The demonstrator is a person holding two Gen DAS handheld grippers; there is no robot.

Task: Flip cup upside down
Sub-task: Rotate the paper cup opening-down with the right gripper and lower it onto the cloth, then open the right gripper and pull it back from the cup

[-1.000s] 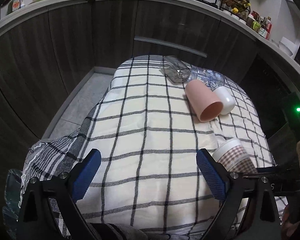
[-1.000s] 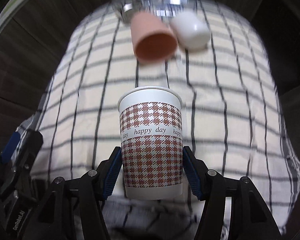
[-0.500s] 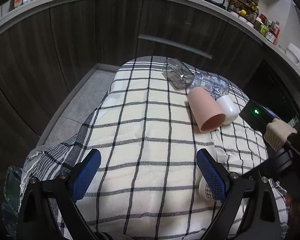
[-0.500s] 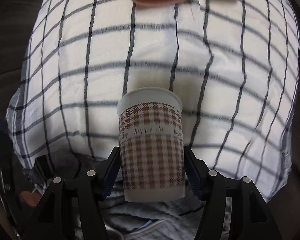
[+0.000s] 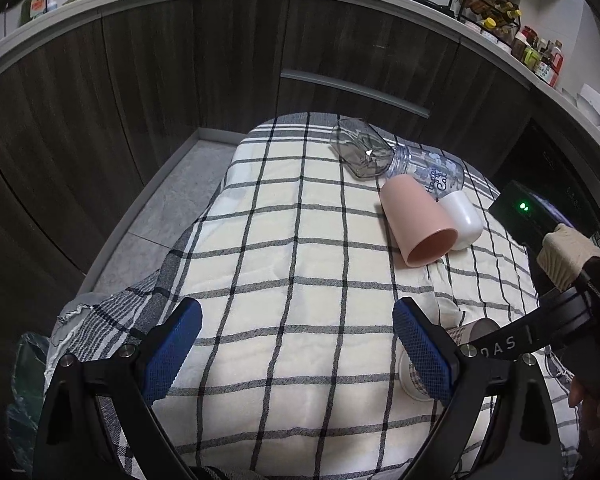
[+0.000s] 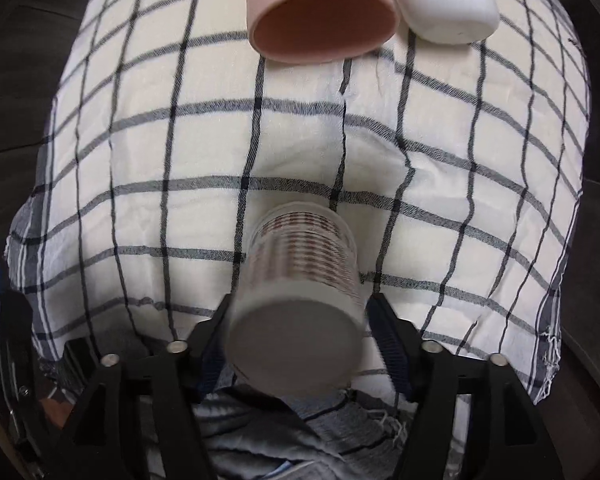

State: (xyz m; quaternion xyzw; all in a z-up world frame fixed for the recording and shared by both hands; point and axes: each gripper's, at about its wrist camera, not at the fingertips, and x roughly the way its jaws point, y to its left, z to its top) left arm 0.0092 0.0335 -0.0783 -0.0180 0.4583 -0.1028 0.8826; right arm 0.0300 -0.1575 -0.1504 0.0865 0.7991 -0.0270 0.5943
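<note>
A paper cup [image 6: 300, 292] with a brown houndstooth print is between the fingers of my right gripper [image 6: 298, 332]. It is tipped rim-down toward the checked cloth [image 6: 140, 160], and its flat bottom faces the camera. It is blurred by motion. In the left wrist view the same cup [image 5: 472, 330] shows partly behind my left finger, with the right gripper's arm over it. My left gripper [image 5: 296, 344] is open and empty, low over the near part of the cloth [image 5: 280, 240].
A pink cup [image 5: 416, 220] lies on its side with its mouth toward me, also in the right wrist view [image 6: 320, 12]. A white cup [image 5: 462, 220], a clear bottle [image 5: 432, 170] and a grey glass [image 5: 360, 152] lie behind it. Dark cabinets surround the table.
My right gripper has turned over with the paper cup: it was upright a second ago and now points rim-down at the cloth. My left gripper has barely moved.
</note>
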